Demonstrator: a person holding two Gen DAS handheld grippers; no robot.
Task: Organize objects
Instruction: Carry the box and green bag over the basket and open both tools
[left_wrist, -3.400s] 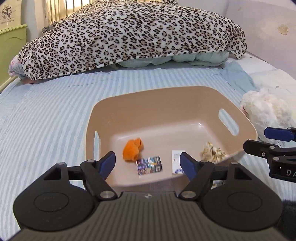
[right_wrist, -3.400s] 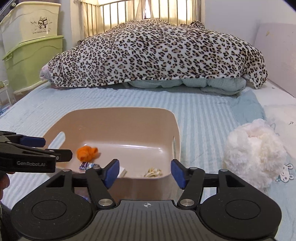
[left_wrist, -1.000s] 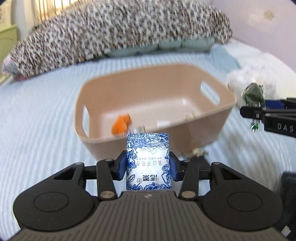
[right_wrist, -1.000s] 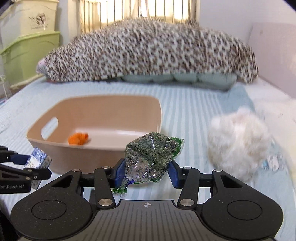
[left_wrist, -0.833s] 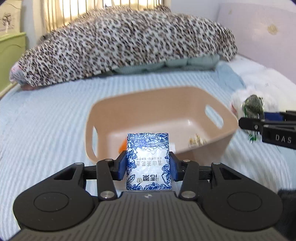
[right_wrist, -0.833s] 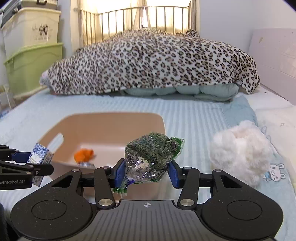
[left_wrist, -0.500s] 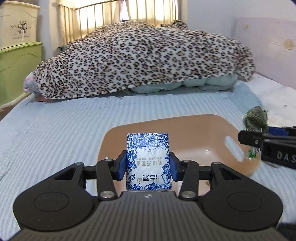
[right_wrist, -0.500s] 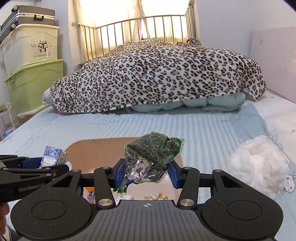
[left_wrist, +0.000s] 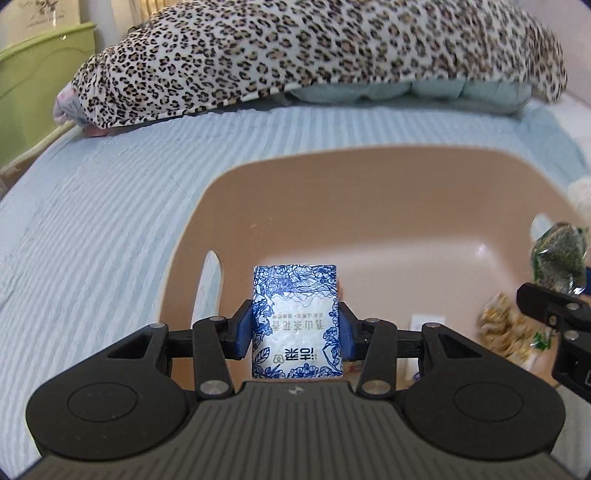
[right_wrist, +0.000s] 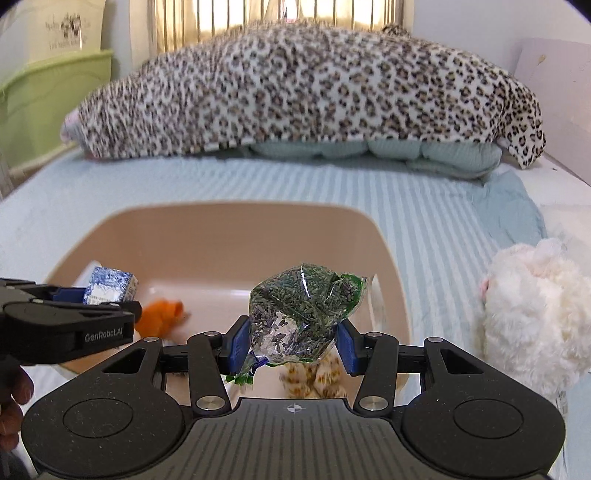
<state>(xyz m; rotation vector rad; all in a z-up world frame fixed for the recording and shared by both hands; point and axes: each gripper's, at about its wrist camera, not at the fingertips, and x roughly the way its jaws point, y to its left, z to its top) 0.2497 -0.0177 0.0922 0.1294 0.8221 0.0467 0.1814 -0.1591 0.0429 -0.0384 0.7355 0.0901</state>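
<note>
Blue packet (left_wrist: 295, 321) upright, pinched between left tongs (left_wrist: 295, 328), sits lower centre of left view, over left end of bin (left_wrist: 369, 166) by handle slot. Herb bag (right_wrist: 303, 314) clamped in right tongs (right_wrist: 293, 345), centre of right view, above bin's right half. So bin floor straight below both; I'd guess just let go. Orange toy (right_wrist: 160, 315) and yellow bits (left_wrist: 506, 328) already inside. White plush (right_wrist: 535, 314) on bed, right of bin.

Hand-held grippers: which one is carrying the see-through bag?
The right hand-held gripper: it pinches a clear bag of dried green bits. The left hand-held gripper grips an opaque blue-and-white packet.
</note>
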